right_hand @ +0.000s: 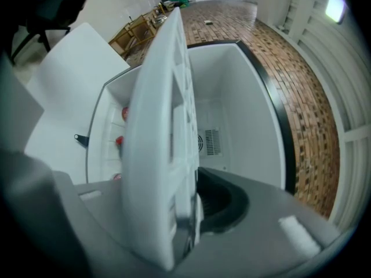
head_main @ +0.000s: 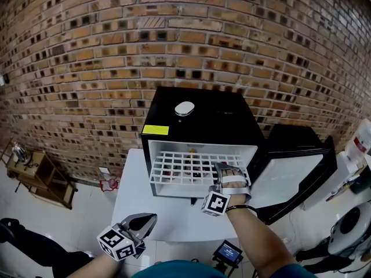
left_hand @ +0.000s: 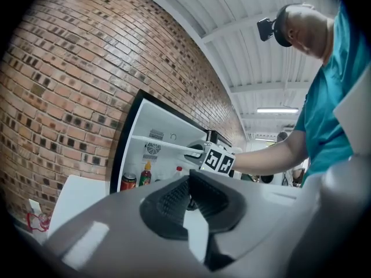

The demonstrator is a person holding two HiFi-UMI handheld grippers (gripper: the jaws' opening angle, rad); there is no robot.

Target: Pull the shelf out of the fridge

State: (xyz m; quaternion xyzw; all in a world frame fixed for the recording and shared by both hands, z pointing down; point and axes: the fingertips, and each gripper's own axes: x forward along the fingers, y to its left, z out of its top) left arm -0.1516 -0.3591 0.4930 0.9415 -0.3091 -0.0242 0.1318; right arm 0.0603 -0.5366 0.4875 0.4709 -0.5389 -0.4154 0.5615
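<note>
Right tool (head_main: 226,169) clamps shelf (head_main: 179,182) front edge.

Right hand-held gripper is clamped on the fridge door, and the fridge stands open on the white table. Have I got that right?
Not quite: the right hand-held gripper is clamped on the white wire shelf, not the door, as the right gripper view shows. The fridge does stand open on the white table.

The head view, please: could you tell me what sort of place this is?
Probably a lab or workshop room, not a kitchen: bare brick wall, mini fridge on a white table, wooden cart by the wall.
</note>
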